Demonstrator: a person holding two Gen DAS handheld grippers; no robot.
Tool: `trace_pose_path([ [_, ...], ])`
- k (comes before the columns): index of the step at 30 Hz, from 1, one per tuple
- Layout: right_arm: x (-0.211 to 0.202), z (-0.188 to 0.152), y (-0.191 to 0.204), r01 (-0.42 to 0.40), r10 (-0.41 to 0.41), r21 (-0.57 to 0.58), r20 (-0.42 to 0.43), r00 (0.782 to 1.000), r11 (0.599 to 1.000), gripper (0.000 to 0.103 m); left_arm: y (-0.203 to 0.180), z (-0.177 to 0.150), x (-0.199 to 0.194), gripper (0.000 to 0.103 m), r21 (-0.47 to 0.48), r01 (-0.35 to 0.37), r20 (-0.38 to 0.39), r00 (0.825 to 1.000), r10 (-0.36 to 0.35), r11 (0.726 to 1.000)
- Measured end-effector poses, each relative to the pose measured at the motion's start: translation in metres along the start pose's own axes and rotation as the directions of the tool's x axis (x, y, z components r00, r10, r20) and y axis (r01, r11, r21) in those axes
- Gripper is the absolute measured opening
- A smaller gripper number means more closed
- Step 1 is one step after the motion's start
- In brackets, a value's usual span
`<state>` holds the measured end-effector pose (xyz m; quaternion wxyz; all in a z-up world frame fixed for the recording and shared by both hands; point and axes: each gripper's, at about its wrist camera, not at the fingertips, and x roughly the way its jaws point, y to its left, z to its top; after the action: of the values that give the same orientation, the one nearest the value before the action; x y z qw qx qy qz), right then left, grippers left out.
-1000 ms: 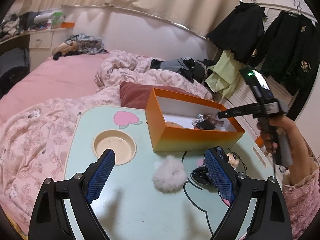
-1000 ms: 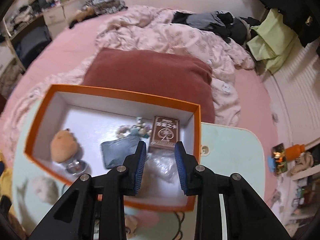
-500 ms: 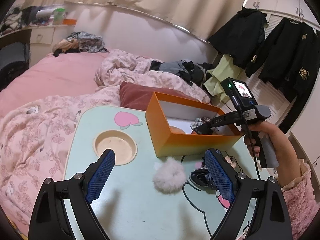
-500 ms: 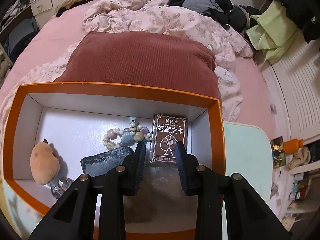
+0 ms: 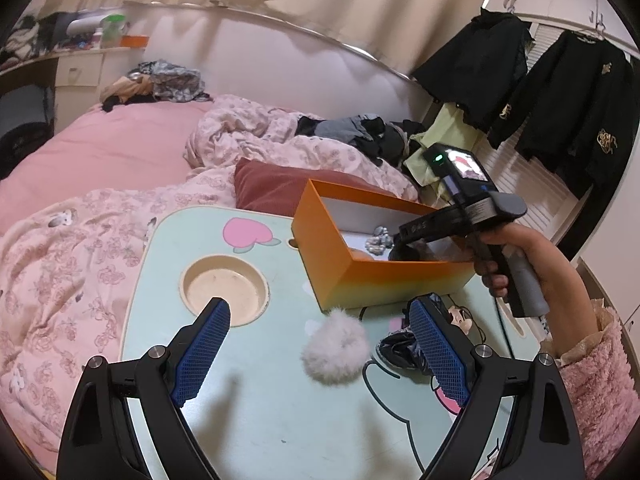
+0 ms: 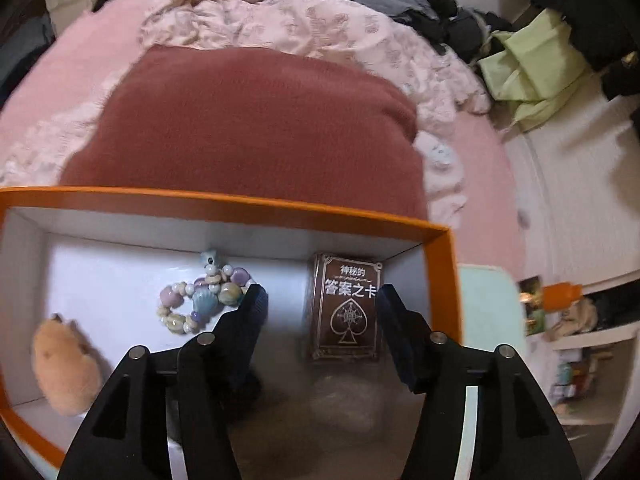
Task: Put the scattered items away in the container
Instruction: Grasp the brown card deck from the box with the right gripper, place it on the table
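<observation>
An orange box (image 5: 376,280) stands on the pale green lap table (image 5: 256,420). My right gripper (image 6: 320,312) is open inside the box (image 6: 248,202), above a crumpled clear plastic bag (image 6: 344,400). In the box lie a brown card deck (image 6: 346,308), a shell bracelet (image 6: 200,300), an orange plush hamster (image 6: 66,368) and a dark item, mostly hidden behind the left finger. My left gripper (image 5: 320,356) is open and empty above the table, over a white fluffy scrunchie (image 5: 335,350). A dark tangled item (image 5: 400,352) and a small figure (image 5: 456,314) lie beside the right finger.
The table has a round cup recess (image 5: 224,290) at the left. A dark red cushion (image 6: 248,128) lies behind the box on the pink bed (image 5: 100,160). Black clothes (image 5: 568,108) hang at the right wall.
My right gripper has opened inside the box and let go of the clear plastic bag, having moved lower and forward. The left gripper has stayed open over the scrunchie.
</observation>
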<state>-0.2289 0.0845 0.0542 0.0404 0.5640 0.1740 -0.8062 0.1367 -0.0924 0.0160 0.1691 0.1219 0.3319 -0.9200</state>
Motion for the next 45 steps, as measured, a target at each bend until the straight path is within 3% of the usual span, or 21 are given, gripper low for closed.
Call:
trace_pose_path([
  [2,-0.006,-0.002,-0.004,-0.121,0.121,0.014,0.02,0.992,0.992,0.059,0.0,0.0,0.0,0.091,-0.004,-0.002,0.0,1.0,0.002,1.0],
  [4,-0.011,-0.003,-0.01,-0.172,0.171,0.04,0.033,0.985,0.984,0.059,0.0,0.0,0.0,0.091,-0.005,-0.002,0.001,1.0,0.002,1.0],
  [10,-0.006,-0.003,-0.015,-0.023,0.022,0.061,0.018,1.0,0.998,0.059,-0.001,0.0,0.001,0.091,-0.002,0.002,-0.002,1.0,-0.002,1.0],
  [14,0.009,0.004,-0.006,0.006,-0.005,0.009,-0.039,0.999,1.0,0.059,-0.001,-0.001,0.002,0.091,-0.002,0.005,-0.008,1.0,-0.005,1.0],
  [16,0.009,0.004,0.001,0.023,-0.024,-0.019,-0.029,0.999,1.0,0.054,0.0,-0.001,0.001,0.091,-0.004,0.006,-0.005,1.0,-0.006,1.0],
  [17,0.007,0.003,0.004,0.014,-0.014,-0.027,-0.026,1.0,1.0,0.044,0.0,-0.001,0.001,0.091,-0.007,0.006,-0.004,1.0,-0.006,1.0],
  [21,0.004,-0.005,0.005,-0.011,0.011,-0.037,0.004,1.0,0.999,0.043,0.0,-0.001,0.001,0.091,-0.015,0.003,-0.002,1.0,-0.003,1.0],
  [24,-0.001,-0.01,-0.005,-0.077,0.076,0.014,0.055,0.996,0.997,0.043,0.001,-0.001,0.002,0.091,-0.018,-0.001,-0.001,1.0,0.001,1.0],
  [27,-0.025,-0.021,-0.018,-0.155,0.142,0.062,0.169,0.975,0.986,0.043,0.002,0.0,0.002,0.091,-0.022,-0.004,-0.001,1.0,0.004,1.0],
  [32,-0.08,-0.061,-0.041,-0.249,0.216,0.06,0.335,0.917,0.967,0.043,0.002,-0.001,0.003,0.091,-0.027,-0.013,-0.005,1.0,0.013,1.0],
  [36,-0.105,-0.111,-0.052,-0.275,0.246,0.023,0.382,0.891,0.961,0.043,0.001,-0.002,0.006,0.091,-0.027,-0.014,-0.013,1.0,0.014,1.0],
  [40,-0.092,-0.161,-0.062,-0.238,0.207,0.044,0.356,0.911,0.97,0.043,-0.002,-0.003,0.007,0.091,-0.024,-0.012,-0.02,1.0,0.011,1.0],
  [45,-0.062,-0.189,-0.073,-0.212,0.176,0.095,0.294,0.94,0.973,0.043,-0.009,-0.003,0.005,0.091,-0.017,0.001,-0.02,1.0,-0.001,1.0],
])
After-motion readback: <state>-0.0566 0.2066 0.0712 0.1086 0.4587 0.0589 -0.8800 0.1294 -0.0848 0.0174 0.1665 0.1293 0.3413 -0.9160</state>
